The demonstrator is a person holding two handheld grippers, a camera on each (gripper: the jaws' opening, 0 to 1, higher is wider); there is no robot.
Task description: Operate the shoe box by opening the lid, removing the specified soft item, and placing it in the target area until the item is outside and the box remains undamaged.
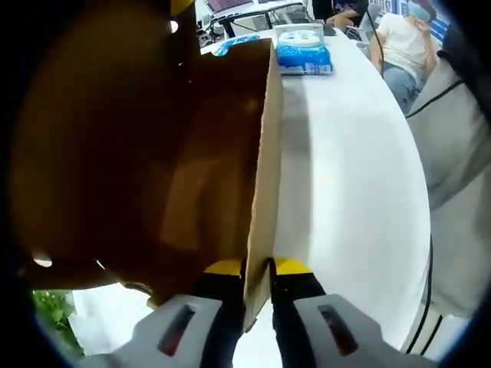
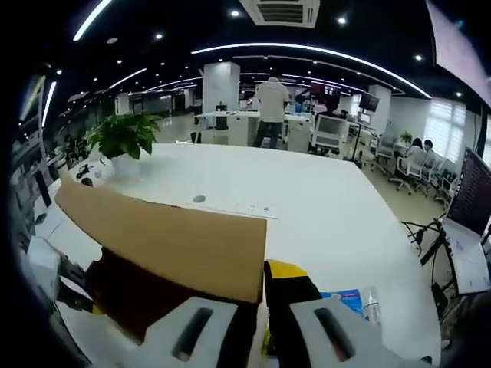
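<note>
The shoe box's brown cardboard lid (image 1: 192,153) stands raised and takes up the left half of the left gripper view. My left gripper (image 1: 258,270) is shut on the lid's thin edge, one yellow-tipped finger on each side. In the right gripper view the same lid (image 2: 169,245) slants across the lower left. My right gripper (image 2: 263,295) is shut on its right-hand edge near the corner. The box's inside is dark and the soft item is hidden. A blue soft pack (image 1: 304,57) lies on the white table (image 1: 353,176) beyond the lid.
A seated person (image 1: 403,46) is at the table's far end. A potted plant (image 2: 123,134) stands on the white table (image 2: 307,192), and a person (image 2: 270,107) stands at a desk behind. A blue pack (image 2: 349,300) lies by my right gripper. Cables (image 2: 418,230) hang off the table edge.
</note>
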